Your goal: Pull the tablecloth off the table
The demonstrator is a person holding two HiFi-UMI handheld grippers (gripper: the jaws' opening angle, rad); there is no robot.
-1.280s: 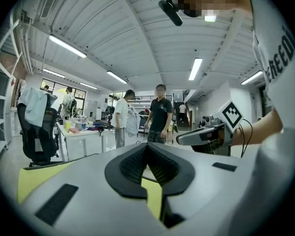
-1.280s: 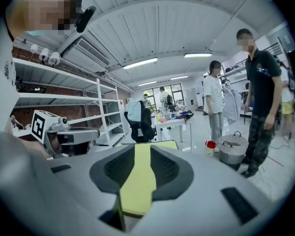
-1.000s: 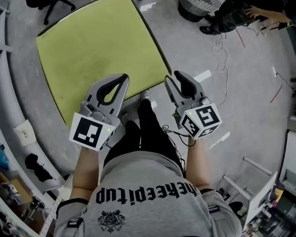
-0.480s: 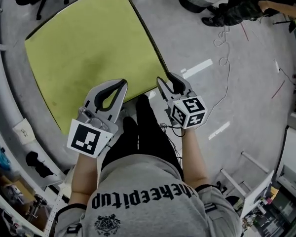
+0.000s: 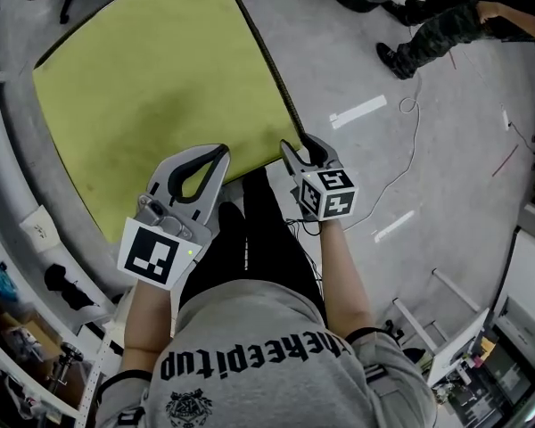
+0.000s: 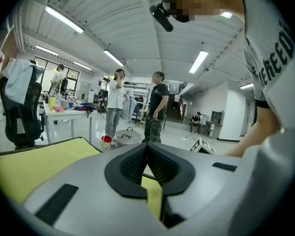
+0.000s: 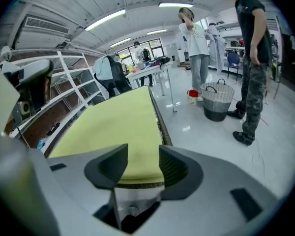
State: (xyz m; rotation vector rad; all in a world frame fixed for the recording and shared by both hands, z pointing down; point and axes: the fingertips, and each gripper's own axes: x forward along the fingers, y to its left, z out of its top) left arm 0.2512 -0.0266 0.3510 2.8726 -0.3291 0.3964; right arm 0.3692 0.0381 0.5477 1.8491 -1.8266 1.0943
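A yellow-green tablecloth lies flat over the table, with a dark braided hem along its right side. My left gripper is shut and empty, hovering over the cloth's near edge; in the left gripper view its tips meet with the cloth below them. My right gripper is at the table's near right corner. Its jaws have just been opening and stand open. The cloth's near hem shows between them, and the pads do not press on it.
Two people stand beyond the table's far right end beside a wicker basket. An office chair is at the far left. Shelving runs along the table's left side. A cable and tape marks lie on the floor at right.
My right gripper has dropped toward the table's near right corner, tilted further down, and its jaws have spread. My left gripper has sunk a little and stayed shut.
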